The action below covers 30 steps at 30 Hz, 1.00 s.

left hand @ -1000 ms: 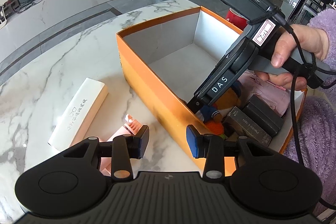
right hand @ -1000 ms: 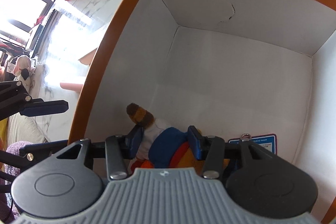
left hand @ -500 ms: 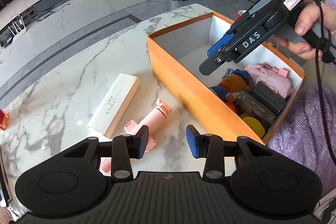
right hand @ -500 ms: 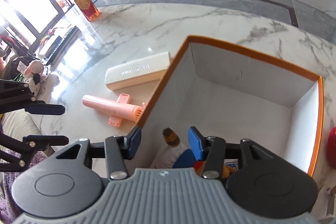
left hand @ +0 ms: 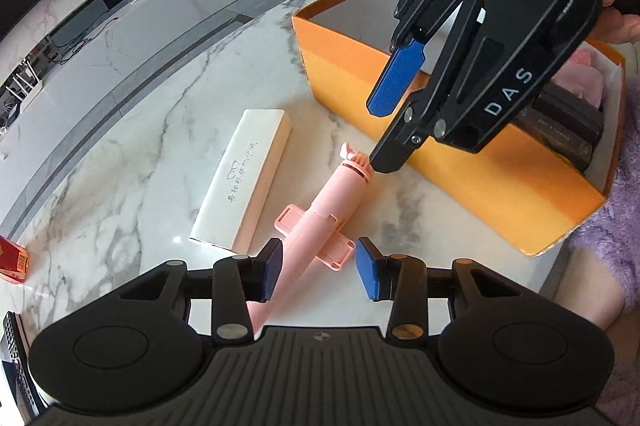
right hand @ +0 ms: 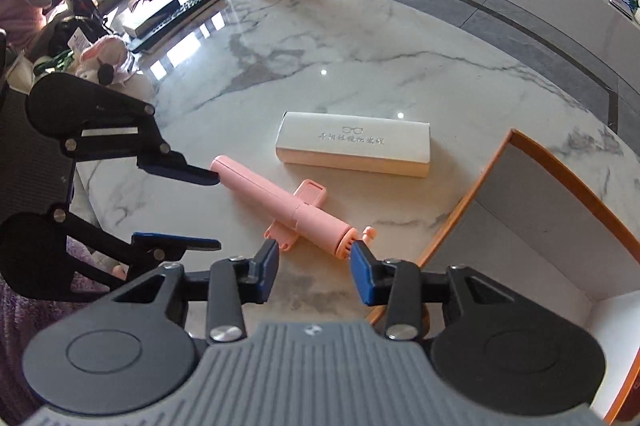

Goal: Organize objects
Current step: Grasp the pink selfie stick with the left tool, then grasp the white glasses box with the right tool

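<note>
Both grippers left the orange box (left hand: 460, 162). Left gripper (left hand: 316, 274) open, straddling the pink selfie stick (left hand: 320, 222) on the tabletop (left hand: 140, 146); right gripper (right hand: 314, 274) empty, closing at its 6 o'clock tip.

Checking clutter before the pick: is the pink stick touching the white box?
Apart. The right wrist view shows a strip of bare marble between the pink stick and the white box; the left wrist view shows the same gap.
</note>
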Tool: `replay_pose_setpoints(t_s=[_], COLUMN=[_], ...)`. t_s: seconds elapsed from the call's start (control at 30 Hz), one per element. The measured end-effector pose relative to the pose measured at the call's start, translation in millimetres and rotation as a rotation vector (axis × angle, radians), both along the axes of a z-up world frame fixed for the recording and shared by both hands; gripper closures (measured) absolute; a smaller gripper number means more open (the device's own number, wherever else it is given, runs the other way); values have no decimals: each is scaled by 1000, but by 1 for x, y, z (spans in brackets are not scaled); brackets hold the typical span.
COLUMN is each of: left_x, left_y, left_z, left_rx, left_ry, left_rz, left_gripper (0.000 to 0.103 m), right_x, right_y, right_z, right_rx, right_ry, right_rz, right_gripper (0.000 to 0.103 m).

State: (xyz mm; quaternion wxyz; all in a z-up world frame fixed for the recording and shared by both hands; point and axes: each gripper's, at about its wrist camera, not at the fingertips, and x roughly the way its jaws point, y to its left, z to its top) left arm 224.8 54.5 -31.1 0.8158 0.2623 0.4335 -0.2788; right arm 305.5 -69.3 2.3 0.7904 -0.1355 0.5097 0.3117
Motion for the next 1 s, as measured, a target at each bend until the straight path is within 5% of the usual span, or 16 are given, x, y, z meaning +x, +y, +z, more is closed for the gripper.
replay_pose_setpoints(t_s=[0.57,0.87,1.0], left_x=[49,40,33], left_y=[-5,7,18], left_z=[-53,-53,-52], left_rx=[-38,-25,-8], left_ry=[88,58,67], left_rz=[-102,-123,-150], left_gripper=[56,72,72], right_x=[54,70,76], right_y=[39,57,74], right_z=[-43,-47,-49], right_rx=[-180,-252,-299], right_ry=[38,-44,-104], right_rz=[172,325,450], right_gripper=[60,58,43])
